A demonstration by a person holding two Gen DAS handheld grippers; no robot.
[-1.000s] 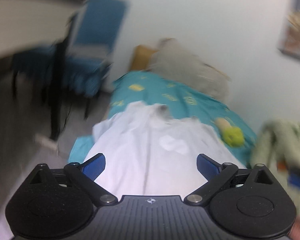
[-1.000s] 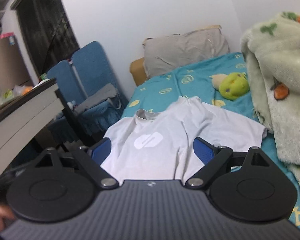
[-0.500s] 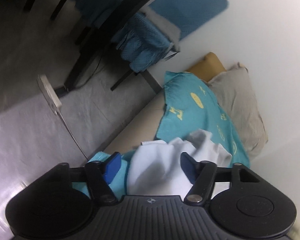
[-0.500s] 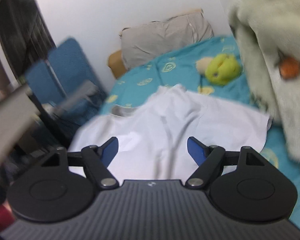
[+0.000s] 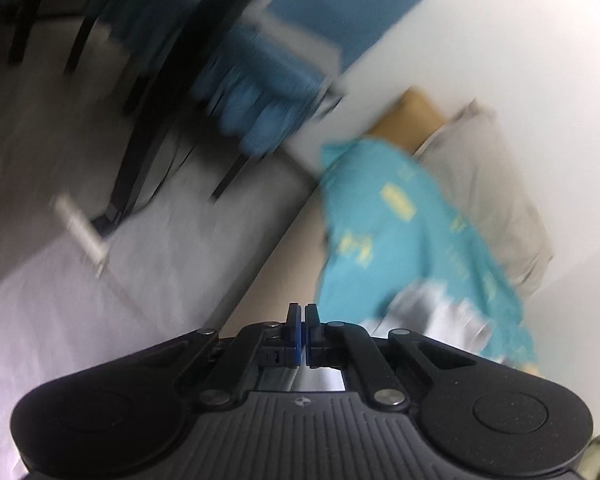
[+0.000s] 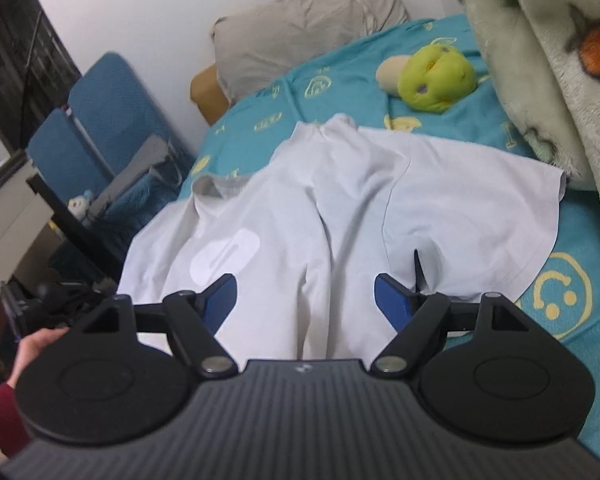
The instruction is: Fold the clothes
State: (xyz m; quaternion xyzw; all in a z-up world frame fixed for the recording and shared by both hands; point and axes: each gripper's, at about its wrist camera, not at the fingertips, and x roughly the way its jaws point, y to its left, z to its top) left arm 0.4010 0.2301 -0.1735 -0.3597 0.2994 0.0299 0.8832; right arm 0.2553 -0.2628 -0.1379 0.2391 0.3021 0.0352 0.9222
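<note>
A white shirt (image 6: 340, 208) with a pale oval print lies rumpled on the turquoise bed sheet (image 6: 340, 80). My right gripper (image 6: 304, 300) hovers open just over its near hem, cloth below the blue pads but not pinched. In the blurred left wrist view my left gripper (image 5: 302, 330) is shut at the bed's left edge. White shirt fabric (image 5: 432, 312) shows beneath and to the right of its fingers, so it seems to pinch the shirt's edge. A hand (image 6: 36, 344) with a dark red sleeve shows at the lower left of the right wrist view.
A green plush toy (image 6: 432, 80) and a grey pillow (image 6: 300, 24) lie beyond the shirt. A fleecy pale blanket (image 6: 540, 60) is heaped on the right. Blue chairs (image 6: 100, 120) and a desk (image 6: 4, 216) stand left of the bed, over grey floor (image 5: 80, 300).
The left gripper swung to the bed's left edge, dropped, and its jaws went from wide open to shut over the shirt's edge. The right gripper sank closer to the shirt and narrowed slightly.
</note>
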